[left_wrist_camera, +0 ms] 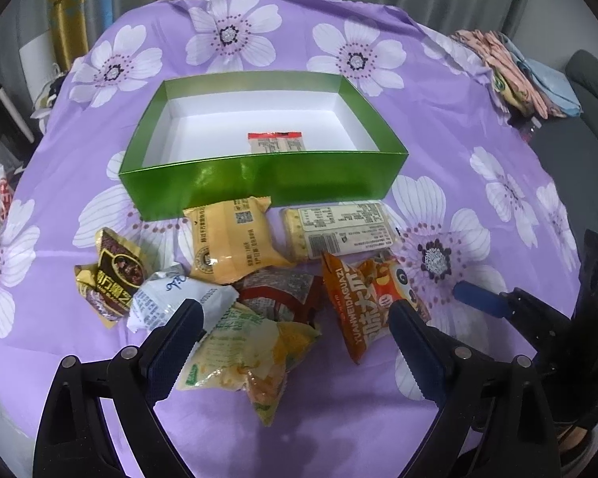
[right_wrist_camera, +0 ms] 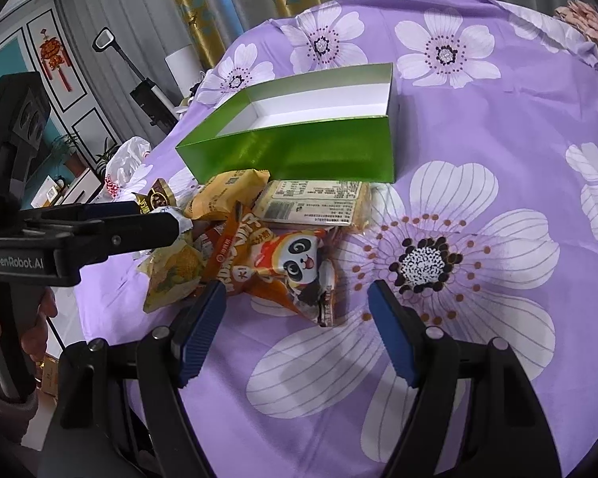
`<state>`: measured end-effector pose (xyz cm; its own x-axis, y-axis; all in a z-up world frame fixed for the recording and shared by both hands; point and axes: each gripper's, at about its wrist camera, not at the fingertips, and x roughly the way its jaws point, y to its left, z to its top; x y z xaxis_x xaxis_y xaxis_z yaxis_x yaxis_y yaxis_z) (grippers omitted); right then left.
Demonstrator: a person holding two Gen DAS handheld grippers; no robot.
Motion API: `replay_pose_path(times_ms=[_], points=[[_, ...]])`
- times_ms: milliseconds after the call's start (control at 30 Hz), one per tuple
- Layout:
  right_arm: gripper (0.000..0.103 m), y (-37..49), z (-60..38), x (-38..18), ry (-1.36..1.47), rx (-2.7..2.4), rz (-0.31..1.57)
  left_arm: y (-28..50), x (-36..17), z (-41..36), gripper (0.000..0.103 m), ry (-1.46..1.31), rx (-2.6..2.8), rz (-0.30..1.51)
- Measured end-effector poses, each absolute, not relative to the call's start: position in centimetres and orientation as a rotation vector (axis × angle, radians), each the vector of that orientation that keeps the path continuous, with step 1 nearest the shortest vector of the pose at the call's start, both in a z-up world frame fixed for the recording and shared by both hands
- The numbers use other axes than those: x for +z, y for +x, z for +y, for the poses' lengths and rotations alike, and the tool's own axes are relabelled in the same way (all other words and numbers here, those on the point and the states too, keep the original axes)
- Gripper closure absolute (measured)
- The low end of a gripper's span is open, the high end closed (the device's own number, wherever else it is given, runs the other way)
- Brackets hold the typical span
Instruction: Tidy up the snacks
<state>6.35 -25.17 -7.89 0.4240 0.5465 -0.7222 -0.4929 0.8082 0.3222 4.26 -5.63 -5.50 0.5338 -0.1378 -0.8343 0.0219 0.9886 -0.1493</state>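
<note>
Hovering spread over snack pile: left claw (left_wrist_camera: 295, 318) straddling yellow-green packet (left_wrist_camera: 243, 362); right claw (right_wrist_camera: 295, 306), also spread, nearing panda packet (right_wrist_camera: 299, 271). Overlapping wrappers risking double pick or slipping before green box (left_wrist_camera: 259, 179).

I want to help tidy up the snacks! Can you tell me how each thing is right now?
green box: open, no lid, almost empty.
red-topped packet: lying inside the box.
orange panda bag: sealed, on the cloth outside the box.
yellow cake packet: sealed, lying in the pile.
cracker pack: label side up, beside the box.
left gripper: open, above the pile.
right gripper: open, holding nothing.
</note>
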Motion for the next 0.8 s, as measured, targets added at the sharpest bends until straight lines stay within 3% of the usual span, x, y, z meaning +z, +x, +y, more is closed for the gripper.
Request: replay_pose_path(times_ms=[600,800], points=[[0.030,7.5,-24.8,-10.8,0.104,0.706,0.971,5.9,-7.6,-8.2,0.009,-0.125,-0.187,1.043],[0.044,8.3,-24.0,-11.1,0.102,0.730,0.965,6.7,-8.5,-8.7,0.011,-0.132,-0.219,1.061]])
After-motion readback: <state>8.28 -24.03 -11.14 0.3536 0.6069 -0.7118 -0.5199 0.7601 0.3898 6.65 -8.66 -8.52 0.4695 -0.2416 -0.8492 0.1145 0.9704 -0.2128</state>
